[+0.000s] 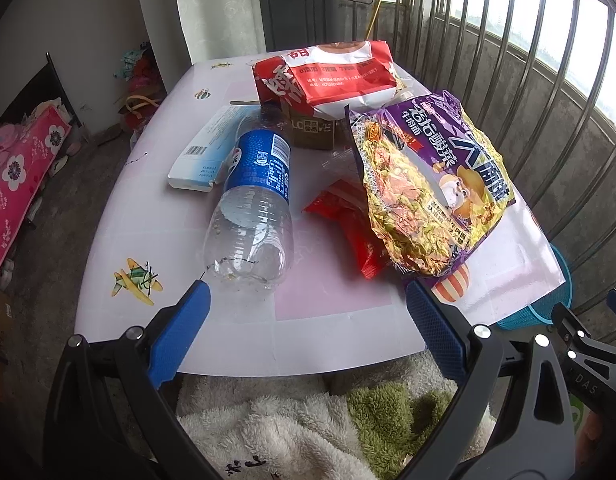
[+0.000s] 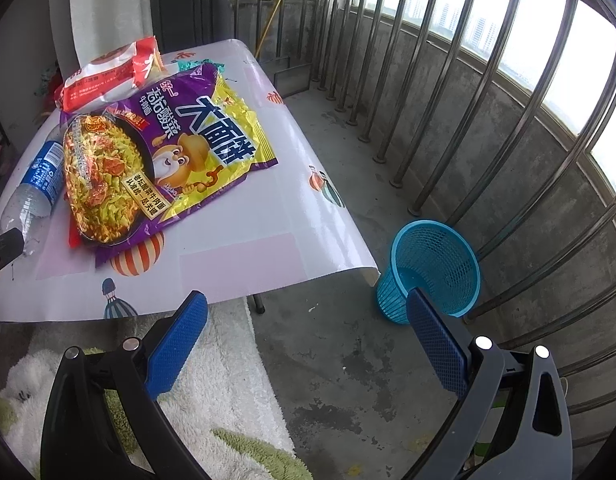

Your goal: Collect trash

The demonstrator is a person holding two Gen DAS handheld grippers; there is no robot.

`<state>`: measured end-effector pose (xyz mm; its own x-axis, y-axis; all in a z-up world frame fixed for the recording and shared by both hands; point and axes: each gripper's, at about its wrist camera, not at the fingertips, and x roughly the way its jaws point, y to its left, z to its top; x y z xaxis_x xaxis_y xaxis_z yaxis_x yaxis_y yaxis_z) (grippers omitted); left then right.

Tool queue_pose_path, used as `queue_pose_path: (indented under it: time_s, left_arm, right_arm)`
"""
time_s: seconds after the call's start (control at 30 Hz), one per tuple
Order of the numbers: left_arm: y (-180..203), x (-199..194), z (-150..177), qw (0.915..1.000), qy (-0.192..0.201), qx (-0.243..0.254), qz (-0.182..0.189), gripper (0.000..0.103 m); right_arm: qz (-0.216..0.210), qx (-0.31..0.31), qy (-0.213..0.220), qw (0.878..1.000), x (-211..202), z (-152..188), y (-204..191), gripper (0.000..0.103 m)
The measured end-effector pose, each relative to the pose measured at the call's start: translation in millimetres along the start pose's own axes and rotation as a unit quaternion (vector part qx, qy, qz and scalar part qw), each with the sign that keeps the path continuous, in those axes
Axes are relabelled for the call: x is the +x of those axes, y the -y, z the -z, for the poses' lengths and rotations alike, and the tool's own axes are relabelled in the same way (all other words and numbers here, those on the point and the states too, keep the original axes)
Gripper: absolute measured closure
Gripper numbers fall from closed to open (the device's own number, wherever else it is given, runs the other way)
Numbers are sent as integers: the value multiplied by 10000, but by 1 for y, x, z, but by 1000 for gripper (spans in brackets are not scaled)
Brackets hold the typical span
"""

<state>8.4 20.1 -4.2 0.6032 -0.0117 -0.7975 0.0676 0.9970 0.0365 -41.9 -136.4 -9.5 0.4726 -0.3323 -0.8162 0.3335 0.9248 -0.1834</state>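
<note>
Trash lies on a low white table (image 1: 156, 236): an empty plastic bottle (image 1: 254, 200) with a blue label on its side, a purple and yellow noodle bag (image 1: 423, 184), a small red wrapper (image 1: 347, 224), a red and white bag (image 1: 327, 76) on a brown box (image 1: 311, 130), and a flat white carton (image 1: 208, 148). My left gripper (image 1: 308, 300) is open and empty, just short of the bottle's base. My right gripper (image 2: 308, 308) is open and empty off the table's front right corner. A blue mesh bin (image 2: 431, 268) stands on the floor there. The noodle bag (image 2: 156, 152) and bottle (image 2: 36, 188) show there too.
A metal railing (image 2: 487, 92) and concrete wall run along the right. A white and green fluffy rug (image 1: 292, 424) lies below the table's near edge. A pink flowered bed (image 1: 16, 168) is at the left. A dark cabinet (image 1: 296, 4) stands behind the table.
</note>
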Motion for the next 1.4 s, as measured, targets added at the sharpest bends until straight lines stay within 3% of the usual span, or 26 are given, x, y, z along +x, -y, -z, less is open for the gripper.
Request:
queue_pose_path:
  time_s: [0.13, 0.33, 0.4, 0.5, 0.6, 0.67, 0.8, 0.87, 0.93, 0.97, 1.07, 1.23, 1.4]
  left_arm:
    - [-8, 3, -4, 9999, 150, 4, 79, 9]
    - [-17, 8, -19, 9971, 581, 233, 443, 9]
    - [-19, 8, -23, 9926, 826, 384, 807, 9]
    - [-18, 6, -26, 9786, 1267, 624, 1500, 9]
    - [-9, 11, -34, 9758, 1368, 772, 1523, 9]
    - [-3, 12, -37, 9736, 1370, 862, 1610, 9]
    - [5, 14, -41, 9703, 1359, 855, 1810, 10]
    - [10, 19, -43, 9688, 1234, 916, 1945, 37]
    - [17, 29, -44, 9687, 990, 993, 2048, 48]
    - [21, 34, -44, 9687, 899, 1024, 2077, 57]
    - [35, 50, -41, 9701, 589, 1169, 2044, 71]
    - [48, 83, -29, 9730, -153, 1285, 1912, 84]
    - [48, 93, -23, 9734, -349, 1313, 1842, 87]
  right_arm:
    - [-73, -5, 167, 9998, -2, -10, -15, 6]
    - [-621, -171, 152, 9978, 8, -25, -44, 6]
    - [-818, -116, 144, 9965, 12, -28, -48, 6]
    - [-894, 50, 194, 9958, 18, -36, -48, 6]
    - [-1120, 275, 324, 9928, 22, -44, -42, 6]
    - [-1470, 511, 304, 9874, 27, -50, -36, 13]
    - [-1945, 828, 45, 9774, 43, -57, -29, 38]
    - [-2109, 926, -70, 9731, 51, -58, -26, 44]
    - [-2281, 1019, -198, 9681, 61, -60, -24, 53]
    - [-2333, 1073, -256, 9661, 66, -60, -22, 54]
    - [-2455, 1249, -353, 9607, 79, -62, -15, 57]
    - [-2740, 1658, -540, 9458, 101, -61, 2, 64]
    - [-3038, 1905, -479, 9323, 113, -64, 12, 67]
